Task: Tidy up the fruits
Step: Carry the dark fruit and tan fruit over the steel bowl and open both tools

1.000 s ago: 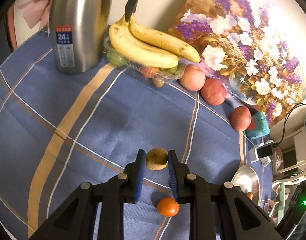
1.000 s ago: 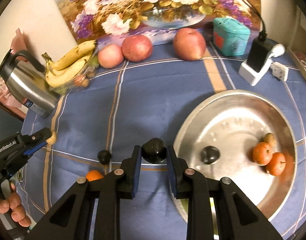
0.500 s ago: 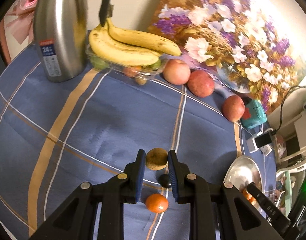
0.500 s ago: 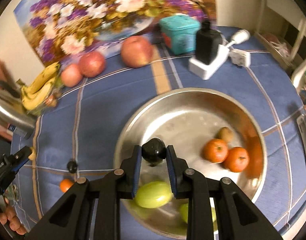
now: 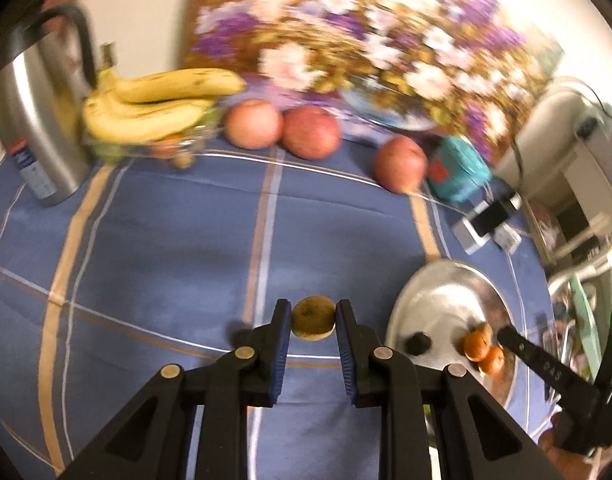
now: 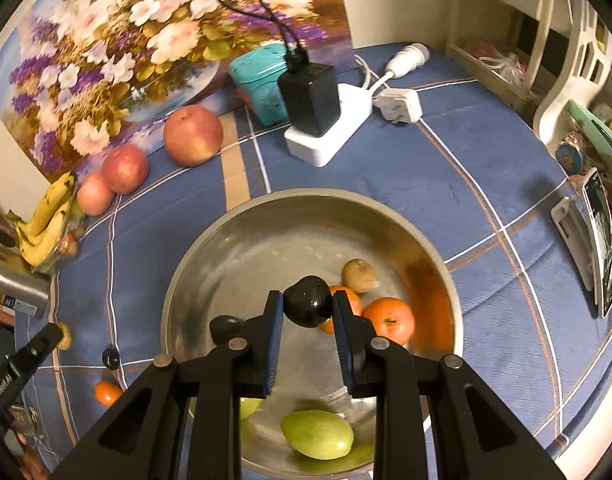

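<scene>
We hold the left gripper (image 5: 312, 320) over the blue-clothed surface (image 5: 165, 240), its fingers pinching a small brown fruit (image 5: 312, 318) clear of the cloth, left of the steel bowl (image 5: 434, 292). Our right gripper (image 6: 308, 307) hangs over that bowl (image 6: 233, 248), fingers clamped on a dark round fruit (image 6: 308, 306). Inside the bowl lie two oranges (image 6: 389, 319), a brown fruit (image 6: 359, 275), another dark fruit (image 6: 225, 325) and green fruits (image 6: 317, 434).

My left gripper (image 5: 313, 319) pinches a small round brown fruit (image 5: 313, 318) above blue checked tablecloth (image 5: 165, 240), the shiny steel bowl (image 5: 438, 300) lying to its right.
</scene>
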